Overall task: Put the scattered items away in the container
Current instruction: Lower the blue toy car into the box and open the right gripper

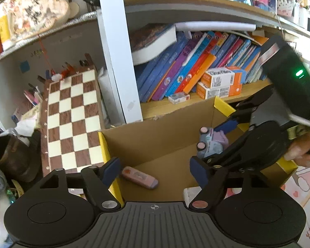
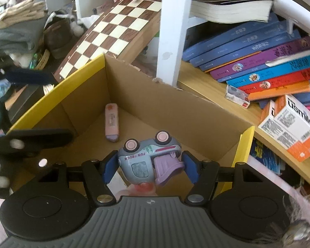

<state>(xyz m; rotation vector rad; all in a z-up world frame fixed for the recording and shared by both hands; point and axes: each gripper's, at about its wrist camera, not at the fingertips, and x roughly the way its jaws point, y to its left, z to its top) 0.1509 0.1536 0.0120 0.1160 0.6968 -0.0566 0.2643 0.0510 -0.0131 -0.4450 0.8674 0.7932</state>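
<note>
An open cardboard box (image 2: pixel 175 111) with yellow flaps stands in front of the shelves; it also shows in the left wrist view (image 1: pixel 146 140). A pink eraser-like stick (image 2: pixel 112 122) lies on its floor, also seen in the left wrist view (image 1: pixel 140 177). My right gripper (image 2: pixel 149 166) is shut on a grey-and-purple toy truck (image 2: pixel 148 157), upside down, held above the box interior; the truck shows in the left wrist view (image 1: pixel 210 142). My left gripper (image 1: pixel 155 172) is open and empty over the box's near left edge.
A chessboard (image 1: pixel 72 113) leans left of the box. A white shelf post (image 2: pixel 173 31) stands behind it. Slanted books (image 2: pixel 258 62) and orange-white cartons (image 2: pixel 289 124) fill the shelf on the right. Clothes and a brown shoe (image 2: pixel 57 37) lie at the left.
</note>
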